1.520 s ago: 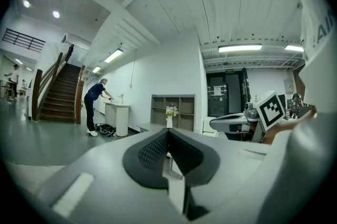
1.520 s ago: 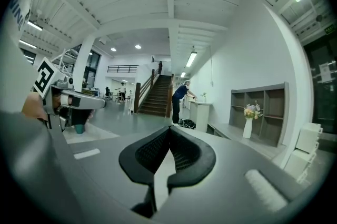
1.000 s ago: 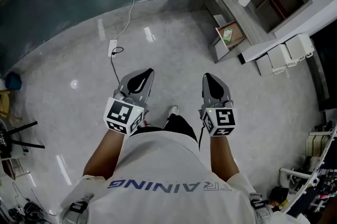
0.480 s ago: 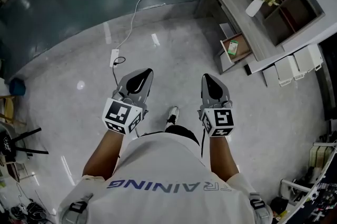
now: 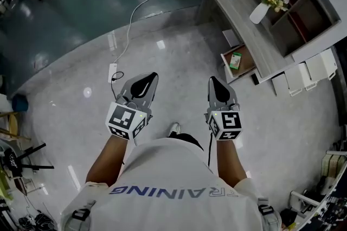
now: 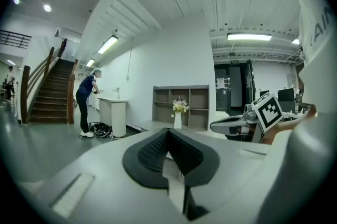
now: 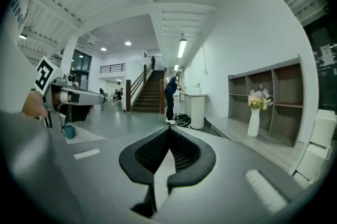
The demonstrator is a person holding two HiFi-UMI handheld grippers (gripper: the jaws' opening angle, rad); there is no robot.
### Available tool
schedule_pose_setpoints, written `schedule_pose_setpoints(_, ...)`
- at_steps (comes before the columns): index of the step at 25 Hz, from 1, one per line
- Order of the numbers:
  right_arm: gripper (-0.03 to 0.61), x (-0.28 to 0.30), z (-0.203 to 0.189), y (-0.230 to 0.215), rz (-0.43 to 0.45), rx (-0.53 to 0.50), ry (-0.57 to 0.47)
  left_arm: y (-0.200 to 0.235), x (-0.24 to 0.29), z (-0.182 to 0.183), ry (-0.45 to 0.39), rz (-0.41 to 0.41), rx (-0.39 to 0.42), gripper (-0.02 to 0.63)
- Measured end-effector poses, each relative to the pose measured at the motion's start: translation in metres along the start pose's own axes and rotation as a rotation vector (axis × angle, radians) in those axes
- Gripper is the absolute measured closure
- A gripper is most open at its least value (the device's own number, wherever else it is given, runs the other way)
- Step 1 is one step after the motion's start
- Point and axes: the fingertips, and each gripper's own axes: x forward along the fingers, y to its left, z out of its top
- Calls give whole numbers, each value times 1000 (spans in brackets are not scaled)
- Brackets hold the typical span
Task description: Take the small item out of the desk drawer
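The grey desk [image 5: 246, 24] stands at the upper right of the head view, with one drawer [image 5: 242, 65] pulled open toward the floor. A small green item [image 5: 235, 60] lies inside that drawer. My left gripper [image 5: 154, 75] and right gripper [image 5: 212, 79] are held side by side over bare floor, well short of the desk. Both are shut with nothing in them; the left gripper [image 6: 168, 132] and right gripper [image 7: 169, 130] show pads meeting in their own views. A white vase of flowers [image 5: 259, 12] stands on the desk, seen also as the vase [image 7: 255, 119] in the right gripper view.
A power strip [image 5: 113, 69] with a white cable lies on the floor ahead of the left gripper. White boxes [image 5: 310, 69] sit right of the desk. A shelf unit [image 6: 181, 106] rises behind the desk. A person [image 6: 86, 103] stands at a white counter near a staircase [image 7: 149, 91].
The desk and its open drawer have slid lower in the head view, nearer to me. Both grippers keep their places in the view and stay shut.
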Motion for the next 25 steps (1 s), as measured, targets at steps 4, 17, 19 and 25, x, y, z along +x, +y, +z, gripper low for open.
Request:
schedule_pose_setpoints(4, 565, 27, 0, -31, 5, 7, 0, 2, 37, 4, 14, -2, 12, 621)
schedule_pose_setpoints(17, 565, 69, -2, -115, -168, 44, 17, 14, 153, 11, 46, -168, 23, 621)
schedule_pose_setpoints(19, 565, 73, 2, -132, -235, 58, 18, 15, 178, 14, 49, -236, 25, 621)
schedule_pose_setpoints(25, 565, 101, 19, -170, -406, 107, 7, 31, 259, 28, 45, -418, 33, 621)
